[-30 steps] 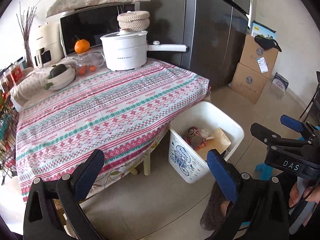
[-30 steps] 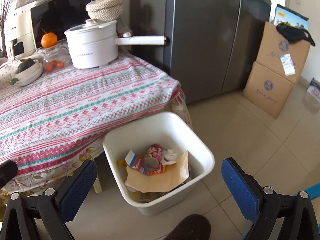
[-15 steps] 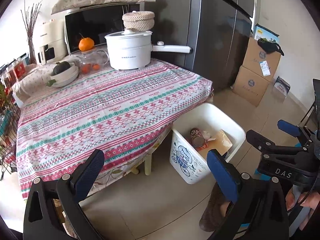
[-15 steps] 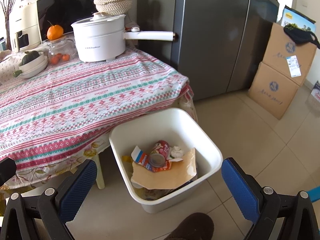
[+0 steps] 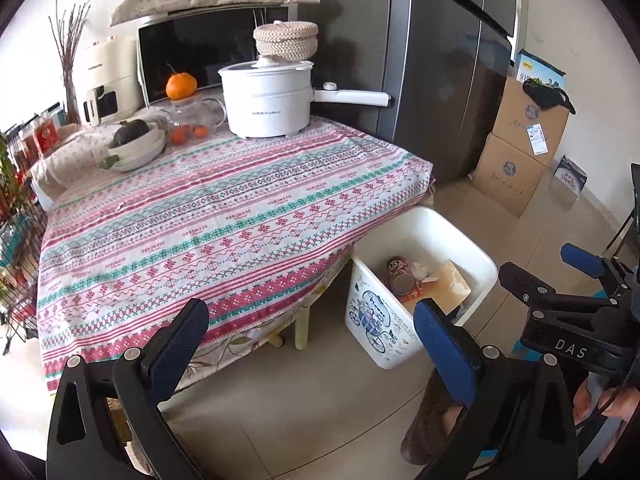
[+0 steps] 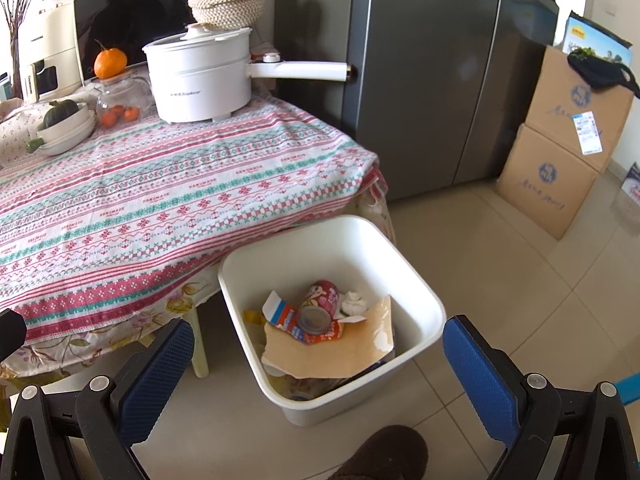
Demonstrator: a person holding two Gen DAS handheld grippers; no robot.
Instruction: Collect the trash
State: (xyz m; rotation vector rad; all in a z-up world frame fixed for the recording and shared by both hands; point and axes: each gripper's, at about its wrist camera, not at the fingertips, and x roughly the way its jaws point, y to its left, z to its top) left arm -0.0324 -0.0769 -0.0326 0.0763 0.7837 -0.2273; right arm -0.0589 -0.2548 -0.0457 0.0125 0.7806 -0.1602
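Right wrist view: right gripper [image 6: 316,356] spread wide, empty, above white bin [image 6: 424,292] beside table [image 6: 160,208]; can [image 6: 318,310], cardboard [image 6: 332,354] inside. Left wrist view: left gripper [image 5: 310,338] likewise agape; bin contents partly hidden.

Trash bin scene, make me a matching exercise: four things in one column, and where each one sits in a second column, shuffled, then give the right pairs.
Things
1. red can
2. woven basket
3. orange
4. black bag

Places
A. on the glass jar's lid
B. on the stacked cardboard boxes
C. inside the white trash bin
D. atop the white electric pot

Pairs: 1-C, 2-D, 3-A, 4-B
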